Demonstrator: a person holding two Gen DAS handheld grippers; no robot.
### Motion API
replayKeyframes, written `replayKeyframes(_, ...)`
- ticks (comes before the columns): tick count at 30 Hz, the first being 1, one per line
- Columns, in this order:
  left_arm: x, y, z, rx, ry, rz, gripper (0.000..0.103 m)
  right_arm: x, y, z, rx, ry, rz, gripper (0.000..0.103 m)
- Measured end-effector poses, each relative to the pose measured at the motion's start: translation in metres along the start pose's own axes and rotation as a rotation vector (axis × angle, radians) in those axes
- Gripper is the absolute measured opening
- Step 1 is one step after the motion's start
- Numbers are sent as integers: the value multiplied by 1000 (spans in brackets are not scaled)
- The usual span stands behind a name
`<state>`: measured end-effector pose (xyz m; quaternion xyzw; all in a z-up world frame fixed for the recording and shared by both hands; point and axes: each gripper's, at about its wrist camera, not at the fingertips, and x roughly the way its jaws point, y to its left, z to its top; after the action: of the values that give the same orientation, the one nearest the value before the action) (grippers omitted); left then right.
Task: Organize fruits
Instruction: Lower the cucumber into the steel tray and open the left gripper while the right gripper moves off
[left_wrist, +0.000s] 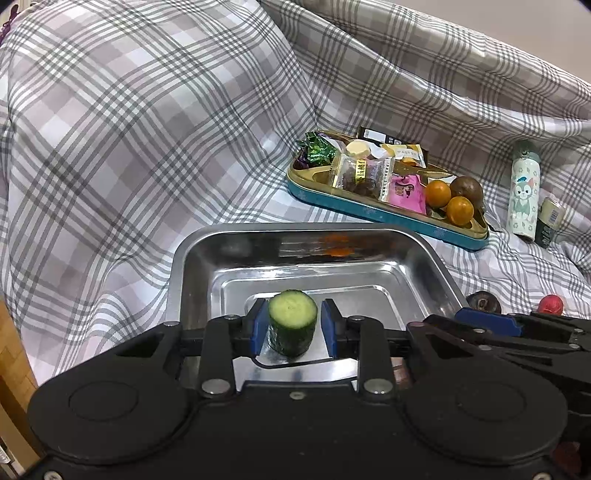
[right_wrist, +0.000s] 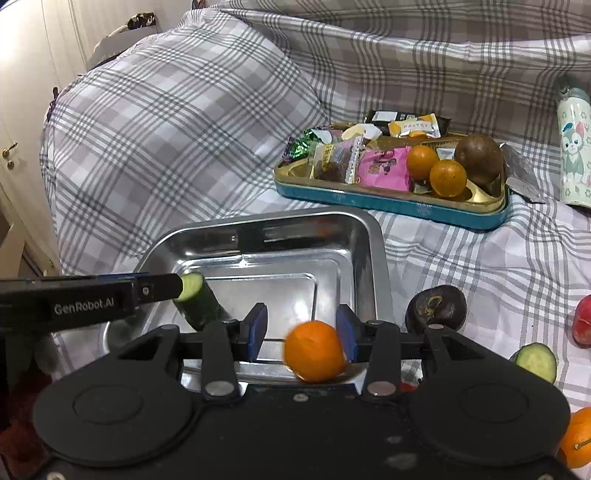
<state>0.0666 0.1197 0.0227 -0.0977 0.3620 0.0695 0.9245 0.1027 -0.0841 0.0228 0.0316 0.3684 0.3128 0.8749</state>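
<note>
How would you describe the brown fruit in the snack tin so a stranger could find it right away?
On the plaid bedcover, behind the steel tray, sits a teal tin of wrapped snacks. At its right end, behind two oranges, is the brown fruit: round, dull brown, and bigger than either orange.

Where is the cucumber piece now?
The cucumber piece stands between the left gripper fingers, over the steel tray; the right wrist view shows it at left.

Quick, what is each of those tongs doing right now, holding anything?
Left tongs: open around the cucumber piece, gaps on both sides.
Right tongs: open; blurred orange between them, apparently not gripped.
</note>
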Motion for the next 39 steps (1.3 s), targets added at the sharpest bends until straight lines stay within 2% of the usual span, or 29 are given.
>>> replayKeyframes(13, 2, 4, 1, -43, 12, -19, 38, -5, 2, -2, -23, -13, -14, 45)
replayKeyframes(26, 2, -4, -1, -1, 2, -23, 38, -18, -7, 1, 5, -44, -18, 45)
replayKeyframes(34, 2, -7, -2, 6, 0, -29, 38, -27, -33, 5, 75, -50, -87, 45)
replayKeyframes(39, 1, -8, -2, 18, -7, -33, 38, -34, -60, 10, 144, -41, -171, 45)
